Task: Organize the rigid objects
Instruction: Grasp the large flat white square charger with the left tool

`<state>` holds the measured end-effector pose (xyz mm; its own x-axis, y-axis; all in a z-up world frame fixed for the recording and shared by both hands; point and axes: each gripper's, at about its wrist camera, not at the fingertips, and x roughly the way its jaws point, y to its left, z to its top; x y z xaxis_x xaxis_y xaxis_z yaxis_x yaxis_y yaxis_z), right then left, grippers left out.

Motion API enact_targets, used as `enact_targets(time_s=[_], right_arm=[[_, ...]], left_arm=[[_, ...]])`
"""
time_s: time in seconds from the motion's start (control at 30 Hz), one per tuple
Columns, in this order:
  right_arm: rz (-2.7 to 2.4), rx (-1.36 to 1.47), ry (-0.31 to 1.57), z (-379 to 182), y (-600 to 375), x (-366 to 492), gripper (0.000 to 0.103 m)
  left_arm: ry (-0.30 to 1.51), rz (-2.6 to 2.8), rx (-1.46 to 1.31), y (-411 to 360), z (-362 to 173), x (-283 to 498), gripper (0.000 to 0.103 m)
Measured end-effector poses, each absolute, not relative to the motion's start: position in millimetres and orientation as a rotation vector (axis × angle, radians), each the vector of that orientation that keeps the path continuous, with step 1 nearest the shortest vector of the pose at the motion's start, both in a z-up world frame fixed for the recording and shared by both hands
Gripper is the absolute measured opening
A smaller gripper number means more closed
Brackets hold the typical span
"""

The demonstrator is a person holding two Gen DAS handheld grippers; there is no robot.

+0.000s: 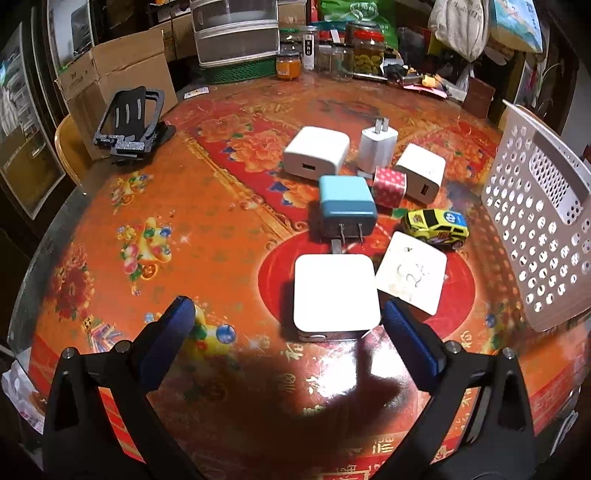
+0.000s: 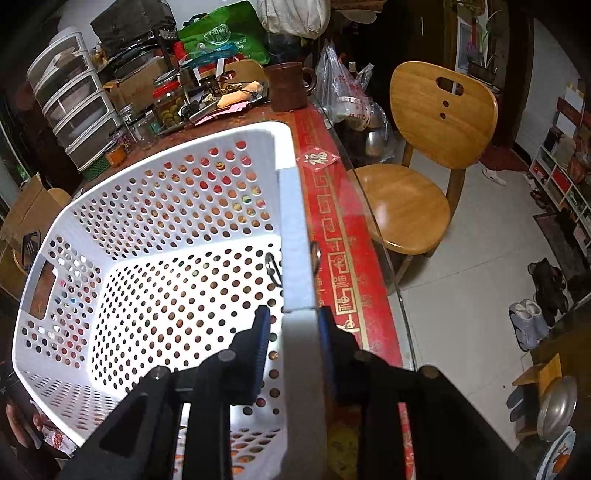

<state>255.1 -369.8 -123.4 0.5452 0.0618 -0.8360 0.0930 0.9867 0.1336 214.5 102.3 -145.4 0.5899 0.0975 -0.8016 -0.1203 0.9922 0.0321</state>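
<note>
In the left wrist view, several chargers lie on the red patterned table (image 1: 184, 229): a large white one (image 1: 336, 291) nearest, a blue one (image 1: 346, 205), a flat white one (image 1: 412, 282), a polka-dot one (image 1: 388, 186) and three white ones behind. A yellow toy car (image 1: 435, 224) sits beside them. My left gripper (image 1: 288, 317) is open, just in front of the large white charger. The white perforated basket (image 1: 539, 221) stands at the right. In the right wrist view my right gripper (image 2: 295, 328) is shut on the basket's rim (image 2: 295, 258); the basket is empty.
A black phone stand (image 1: 131, 122) sits at the table's far left. Jars (image 1: 365, 51), a drawer unit (image 1: 236, 33) and cardboard boxes (image 1: 114, 81) crowd the back edge. A wooden chair (image 2: 417, 177) stands past the table's right edge.
</note>
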Motion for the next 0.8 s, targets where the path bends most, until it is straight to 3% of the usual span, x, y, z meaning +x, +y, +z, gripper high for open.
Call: enact_targets(time_s=[0.1, 0.3, 0.57, 0.7, 0.8], right_arm=[[-0.022, 0.171, 0.998, -123.4, -370.1, 254.7, 0.025], [-0.026, 0.169, 1.008, -123.4, -369.9, 255.6, 0.025], [-0.021, 0.171, 1.009, -123.6, -369.1, 255.5, 0.025], [-0.020, 0.173, 1.008, -123.9, -369.5, 255.3, 0.025], [-0.019, 0.172, 1.008, -124.1, -369.8, 255.2, 0.025]], left_arm=[[0.940, 0.121, 0.005, 99.3, -149.8, 218.8, 0.097], [0.942, 0.073, -0.051, 102.8, -150.3, 224.3, 0.077], [0.964, 0.083, -0.021, 101.2, -160.6, 225.8, 0.071], [0.955, 0.071, -0.022, 99.7, -159.1, 226.8, 0.044], [0.960, 0.099, 0.001, 99.5, -158.1, 229.8, 0.043]])
